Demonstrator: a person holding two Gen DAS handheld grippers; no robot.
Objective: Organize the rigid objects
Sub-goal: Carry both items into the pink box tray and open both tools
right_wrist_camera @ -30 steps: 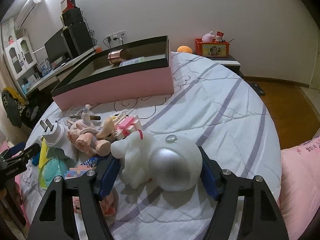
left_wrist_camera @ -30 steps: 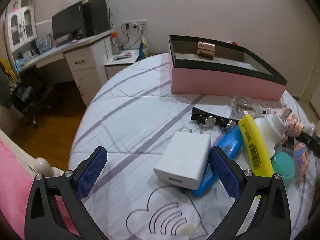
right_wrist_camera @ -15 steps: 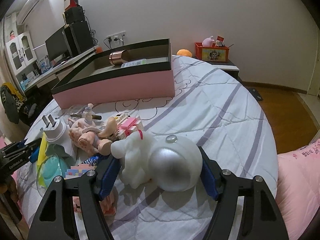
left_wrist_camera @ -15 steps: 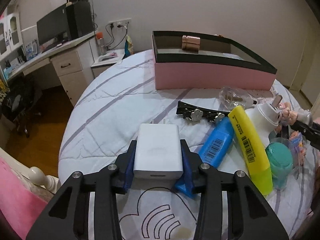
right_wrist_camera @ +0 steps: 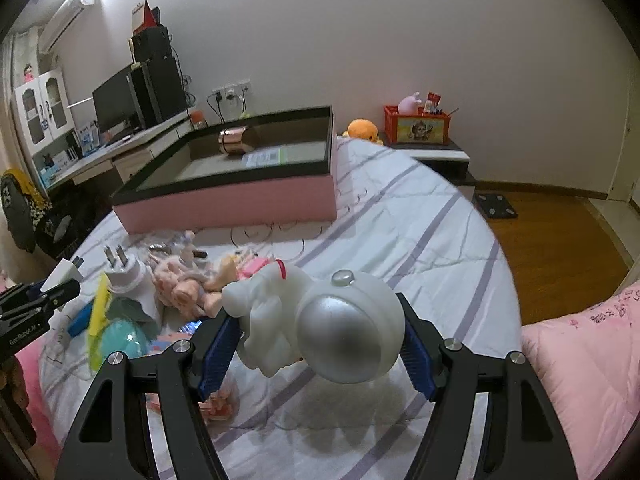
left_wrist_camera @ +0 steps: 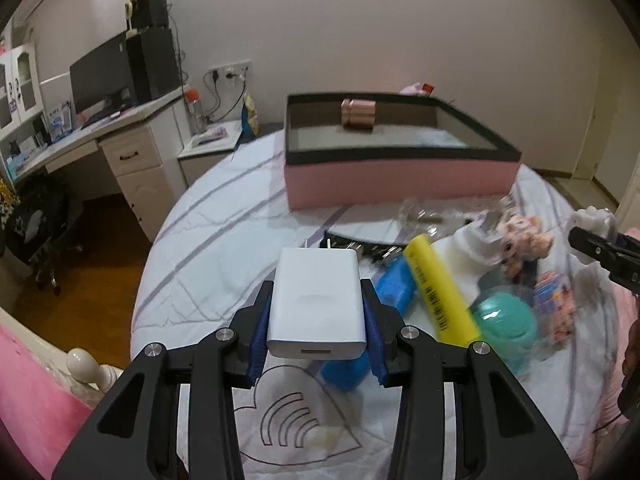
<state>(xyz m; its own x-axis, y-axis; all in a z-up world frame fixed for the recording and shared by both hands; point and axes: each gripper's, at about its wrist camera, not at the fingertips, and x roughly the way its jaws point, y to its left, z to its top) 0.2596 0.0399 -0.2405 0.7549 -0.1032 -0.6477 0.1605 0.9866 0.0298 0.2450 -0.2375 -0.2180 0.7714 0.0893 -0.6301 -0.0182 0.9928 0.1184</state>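
My left gripper is shut on a white charger block and holds it above the bed, in front of the pink box. My right gripper is shut on a white astronaut figure with a silver visor, lifted above the sheet. The pink box has a black rim and holds a copper cylinder. A pile lies on the bed: a yellow tube, a blue tube, a teal ball, a white plug and a doll.
The bed is round with a white striped sheet. A desk with a monitor stands at the left. A nightstand with an orange box stands behind the bed. Wooden floor lies to the right. A pink quilt is near right.
My left gripper closed on the white charger block and lifted it off the sheet. My right gripper rose with the astronaut figure held in it.
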